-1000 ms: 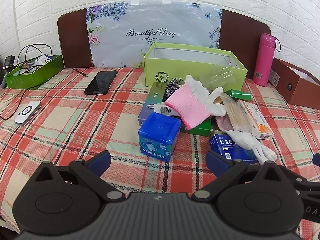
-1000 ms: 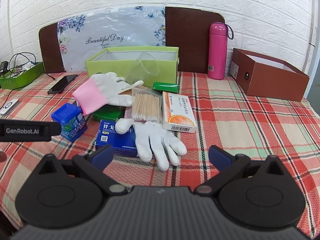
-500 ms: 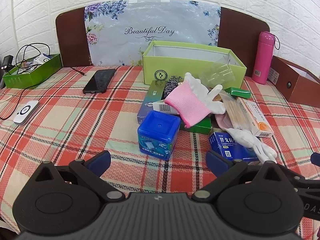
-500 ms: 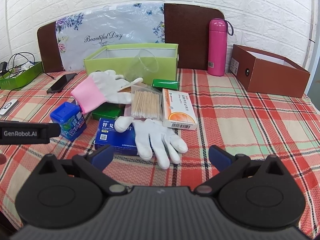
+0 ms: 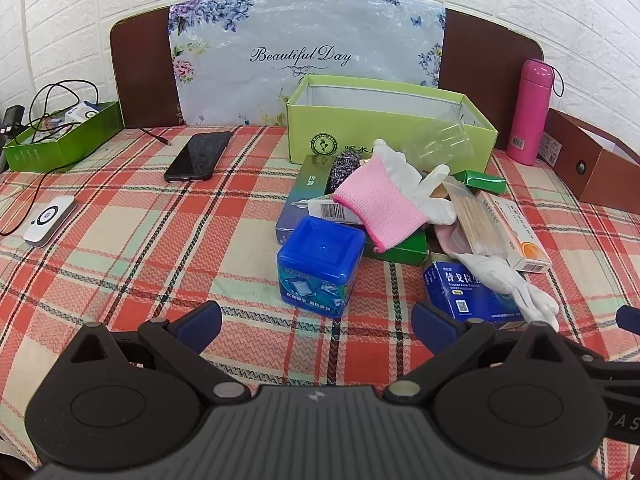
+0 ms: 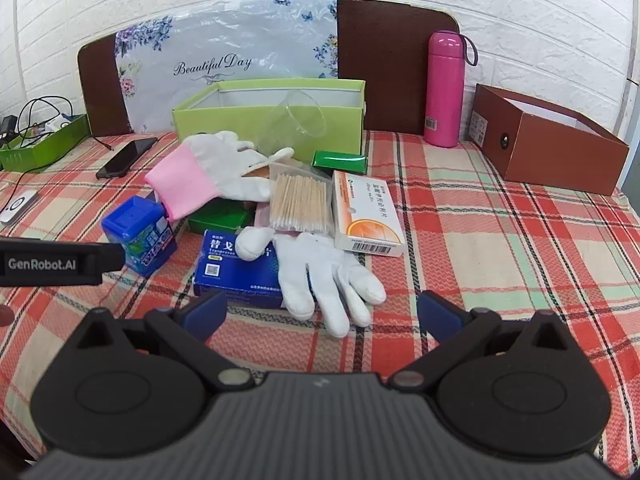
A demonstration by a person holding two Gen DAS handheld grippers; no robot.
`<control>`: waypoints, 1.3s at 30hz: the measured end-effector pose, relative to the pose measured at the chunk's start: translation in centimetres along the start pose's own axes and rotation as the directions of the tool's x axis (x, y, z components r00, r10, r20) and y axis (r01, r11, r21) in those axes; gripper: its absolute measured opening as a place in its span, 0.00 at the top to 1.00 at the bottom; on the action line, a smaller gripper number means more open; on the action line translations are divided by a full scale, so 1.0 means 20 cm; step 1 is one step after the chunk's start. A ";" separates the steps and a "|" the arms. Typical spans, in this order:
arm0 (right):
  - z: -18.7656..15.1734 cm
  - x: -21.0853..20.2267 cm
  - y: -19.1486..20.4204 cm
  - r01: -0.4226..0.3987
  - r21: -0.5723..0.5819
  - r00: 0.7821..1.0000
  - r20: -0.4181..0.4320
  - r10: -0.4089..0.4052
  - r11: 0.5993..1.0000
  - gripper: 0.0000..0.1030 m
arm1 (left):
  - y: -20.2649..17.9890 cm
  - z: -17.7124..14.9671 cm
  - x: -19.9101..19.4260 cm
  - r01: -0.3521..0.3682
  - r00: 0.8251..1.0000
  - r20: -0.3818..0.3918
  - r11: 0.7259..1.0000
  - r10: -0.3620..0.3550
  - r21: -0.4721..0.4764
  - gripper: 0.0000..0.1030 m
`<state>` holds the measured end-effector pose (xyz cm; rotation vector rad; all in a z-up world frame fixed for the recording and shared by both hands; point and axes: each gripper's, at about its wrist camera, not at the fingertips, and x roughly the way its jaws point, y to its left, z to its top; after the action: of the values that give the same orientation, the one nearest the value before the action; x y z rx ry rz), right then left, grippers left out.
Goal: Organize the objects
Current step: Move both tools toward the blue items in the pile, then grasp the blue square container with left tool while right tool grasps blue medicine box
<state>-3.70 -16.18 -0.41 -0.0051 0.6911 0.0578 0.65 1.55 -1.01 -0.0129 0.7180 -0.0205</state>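
A pile of small items lies on the plaid tablecloth before an open light-green box (image 5: 384,120) (image 6: 276,114). A blue square tub (image 5: 320,264) (image 6: 140,240) is nearest my left gripper (image 5: 316,324), which is open and empty just in front of it. My right gripper (image 6: 322,314) is open and empty, just short of a white glove (image 6: 324,276) lying over a blue medicine box (image 6: 236,272). Behind are a pink-cuffed glove (image 6: 200,180), a bag of cotton swabs (image 6: 300,200), an orange-white carton (image 6: 366,216), a clear plastic cup (image 6: 296,120) and green boxes.
A pink bottle (image 6: 444,88) and an open brown box (image 6: 548,140) stand at the back right. A black phone (image 5: 198,156), a white device (image 5: 50,220) and a green tray of cables (image 5: 60,136) are on the left. The left gripper's arm (image 6: 52,262) shows at left in the right wrist view.
Both grippers have shifted only slightly; the scene sits a little lower and closer in both views. Nothing was grasped or moved.
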 end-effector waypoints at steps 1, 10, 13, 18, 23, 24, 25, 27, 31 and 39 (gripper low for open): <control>0.00 0.01 0.00 -0.005 0.001 1.000 -0.002 0.005 1.000 0.00 | 0.00 0.00 0.00 0.000 1.000 -0.003 1.000 0.000 0.000 0.00; 0.02 0.06 0.01 -0.034 -0.001 0.999 -0.015 0.034 0.999 0.00 | 0.02 0.01 0.05 -0.002 1.000 -0.027 1.000 0.002 -0.010 0.00; 0.02 0.08 0.01 -0.052 -0.003 0.998 -0.025 0.052 0.999 0.00 | 0.05 0.02 0.06 0.005 1.000 -0.018 1.000 -0.005 -0.003 0.00; 0.02 0.11 0.04 -0.140 -0.024 0.990 -0.012 0.139 0.990 0.00 | 0.13 0.08 0.06 0.061 0.998 0.023 0.998 -0.061 -0.010 0.00; 0.04 0.14 0.13 -0.238 -0.093 0.971 -0.005 0.238 0.967 0.00 | 0.13 0.15 0.12 0.126 0.992 0.024 0.992 -0.127 0.030 0.00; 0.04 0.14 0.15 -0.263 -0.108 0.964 -0.008 0.264 0.959 0.01 | 0.13 0.16 0.14 0.126 0.992 0.017 0.991 -0.127 0.035 0.01; 0.03 0.14 0.17 -0.297 -0.126 0.955 -0.016 0.297 0.947 0.06 | 0.12 0.17 0.16 0.132 0.991 0.012 0.990 -0.133 0.042 0.01; 0.03 0.15 0.20 -0.327 -0.141 0.945 -0.034 0.325 0.934 0.12 | 0.11 0.19 0.21 0.140 0.990 -0.001 0.988 -0.140 0.059 0.04; 0.01 0.21 0.26 -0.297 -0.214 0.954 -0.027 0.298 0.931 0.15 | 0.09 0.20 0.35 0.136 0.989 -0.064 0.988 -0.131 0.079 0.17; -0.06 0.39 0.39 -0.074 -0.466 0.996 0.018 0.093 0.881 0.13 | 0.14 0.18 0.41 0.212 0.972 -0.113 0.977 -0.209 0.019 0.39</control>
<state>1.13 -8.07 -6.30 -0.4375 0.6237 0.3067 9.31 4.19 -3.74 -0.0591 0.8242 -0.2368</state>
